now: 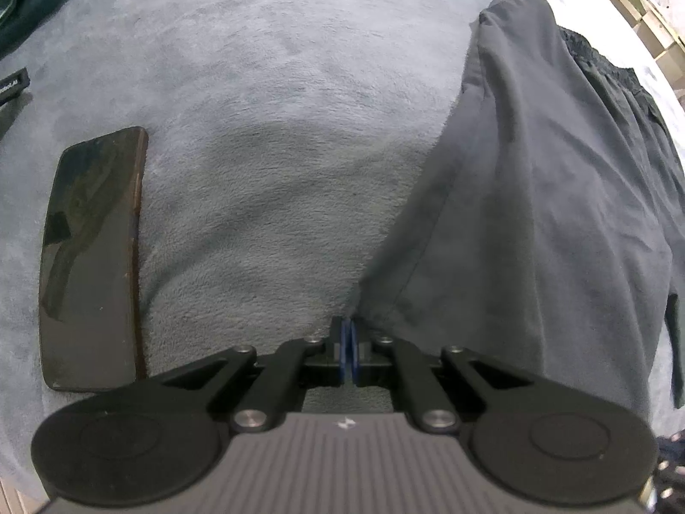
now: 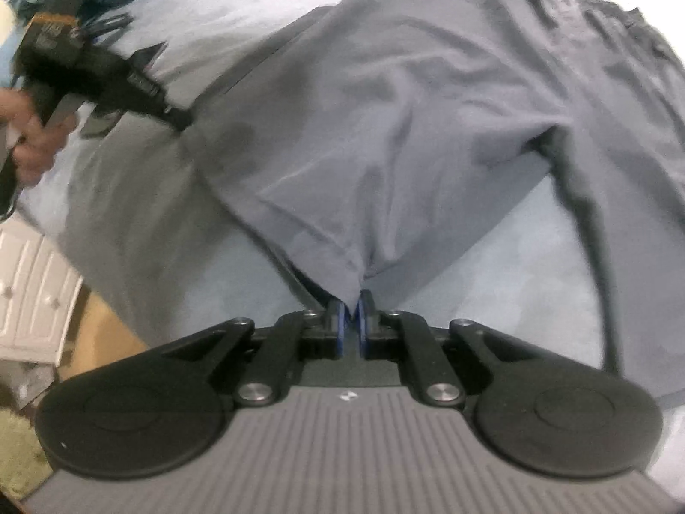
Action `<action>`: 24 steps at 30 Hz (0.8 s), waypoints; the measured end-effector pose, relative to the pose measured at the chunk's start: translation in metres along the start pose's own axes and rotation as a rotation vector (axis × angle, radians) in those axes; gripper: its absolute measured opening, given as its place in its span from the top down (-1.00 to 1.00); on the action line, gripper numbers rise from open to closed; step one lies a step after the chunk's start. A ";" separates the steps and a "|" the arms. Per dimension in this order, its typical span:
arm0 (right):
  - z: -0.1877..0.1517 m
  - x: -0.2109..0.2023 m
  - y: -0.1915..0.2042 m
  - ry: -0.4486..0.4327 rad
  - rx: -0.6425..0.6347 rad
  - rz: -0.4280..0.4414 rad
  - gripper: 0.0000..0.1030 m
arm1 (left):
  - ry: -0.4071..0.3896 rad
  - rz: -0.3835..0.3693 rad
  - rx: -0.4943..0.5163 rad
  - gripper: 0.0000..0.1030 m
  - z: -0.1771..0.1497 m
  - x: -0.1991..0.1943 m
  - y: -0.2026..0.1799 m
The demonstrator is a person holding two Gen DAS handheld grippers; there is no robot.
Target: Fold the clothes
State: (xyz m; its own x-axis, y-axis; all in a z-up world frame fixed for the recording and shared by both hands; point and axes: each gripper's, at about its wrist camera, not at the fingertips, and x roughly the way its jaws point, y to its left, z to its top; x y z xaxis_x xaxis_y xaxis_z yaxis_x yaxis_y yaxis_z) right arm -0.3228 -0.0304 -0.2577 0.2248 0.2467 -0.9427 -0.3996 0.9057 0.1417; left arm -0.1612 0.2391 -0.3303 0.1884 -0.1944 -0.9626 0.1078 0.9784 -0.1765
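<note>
Pale blue-grey fleece blanket [image 1: 265, 137] covers the bed, filling most of both views. One grey pair of shorts [image 1: 535, 197] lies on it, right half of the left wrist view, with the dark gathered waistband at the upper right partly cut by the frame edge.

Left gripper [image 1: 346, 334]: jaws pressed together, pinching a lower corner of the shorts at centre-bottom of the frame. Right gripper [image 2: 352, 315]: jaws pinching another hem corner, with fabric bunched between the blue pads [image 2: 338, 321].

One black phone [image 1: 92, 257] lies face up on the blanket at left, well apart from the shorts. Right wrist view is motion-blurred; the person's hand [image 2: 30, 141] at the left edge is cut off. White drawers [image 2: 30, 291] show at lower left. Dark items in the upper left corner of the left wrist view are too cropped to identify.
</note>
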 end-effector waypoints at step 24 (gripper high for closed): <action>-0.011 0.030 -0.123 0.029 0.746 0.274 0.22 | 0.030 -0.048 0.141 0.06 0.021 0.012 -0.030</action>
State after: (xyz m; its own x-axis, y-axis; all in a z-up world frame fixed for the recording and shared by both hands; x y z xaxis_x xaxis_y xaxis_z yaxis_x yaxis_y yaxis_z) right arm -0.2769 -0.1385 -0.3071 0.1776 0.4945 -0.8508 0.2653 0.8085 0.5253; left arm -0.1418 0.2054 -0.3325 0.1508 -0.2369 -0.9598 0.2523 0.9479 -0.1943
